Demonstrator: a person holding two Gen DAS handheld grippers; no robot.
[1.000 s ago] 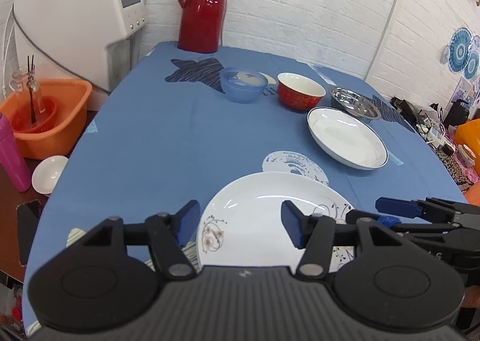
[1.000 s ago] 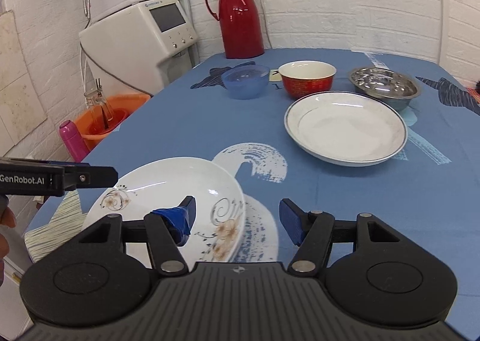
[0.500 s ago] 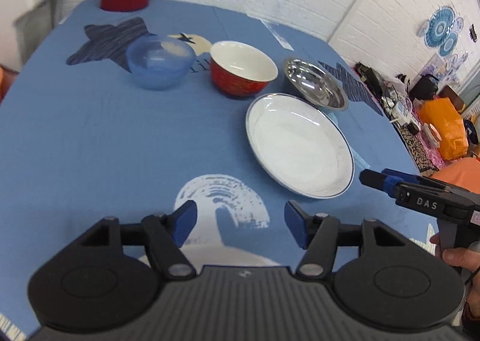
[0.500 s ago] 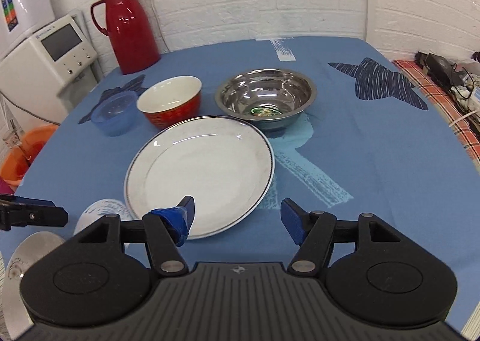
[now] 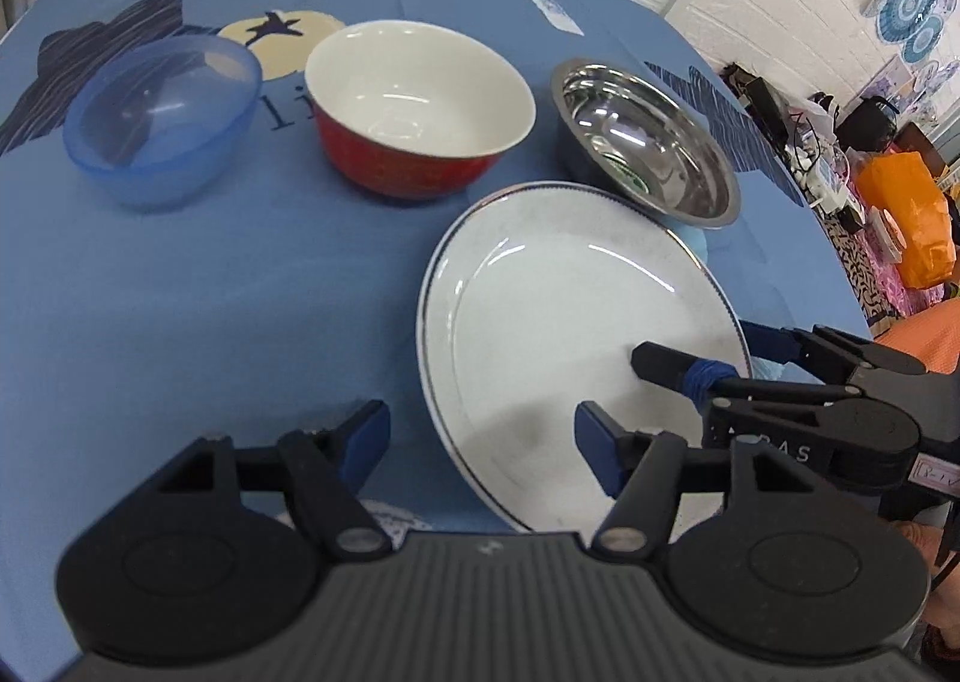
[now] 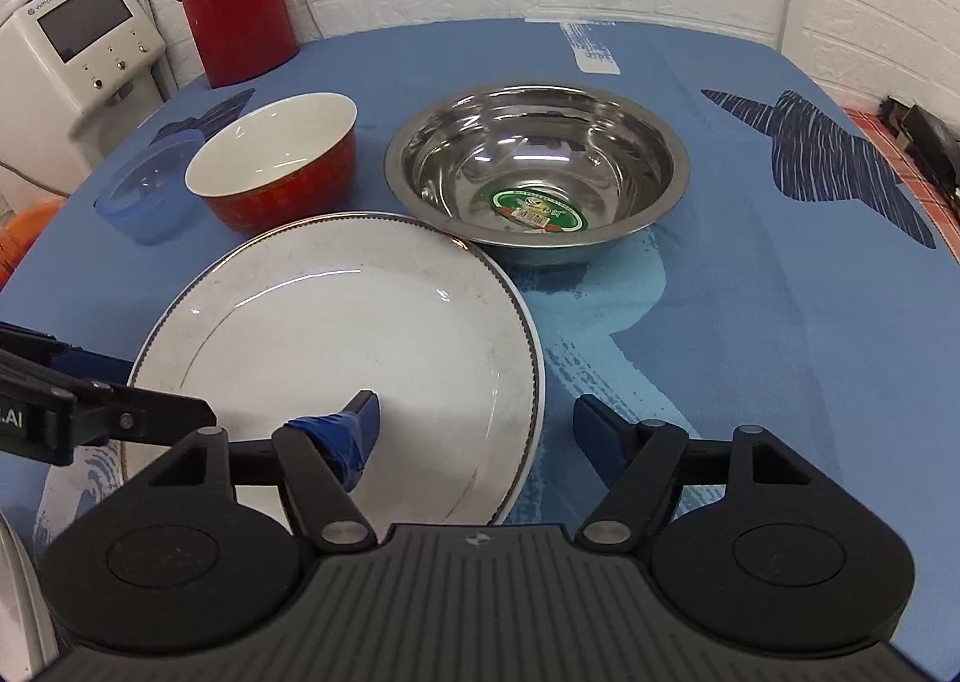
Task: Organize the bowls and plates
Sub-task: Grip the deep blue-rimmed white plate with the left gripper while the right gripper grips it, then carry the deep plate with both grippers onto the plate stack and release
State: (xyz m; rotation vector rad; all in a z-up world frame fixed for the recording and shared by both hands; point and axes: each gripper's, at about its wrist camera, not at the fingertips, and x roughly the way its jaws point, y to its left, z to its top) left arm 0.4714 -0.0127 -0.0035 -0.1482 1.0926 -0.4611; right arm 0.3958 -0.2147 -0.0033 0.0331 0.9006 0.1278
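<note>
a: closing in on the rimmed plate (image 6: 360,346), lying centre-left in the right wrist frame, just before the steel bowl (image 6: 537,169).

b: straddling its near-right rim with the right gripper (image 6: 474,430), jaws spread wide, gripping nothing. left gripper (image 5: 480,436) also gaping, empty.

a: probably needing to lower, then pinch the rim.

2 wrist fisheyes, low, near, facing across table, sharing white plate (image 5: 576,334)

The left gripper (image 5: 480,439) and the right gripper (image 6: 474,430) both reach forward side by side, fingers spread wide, gripping nothing.
</note>
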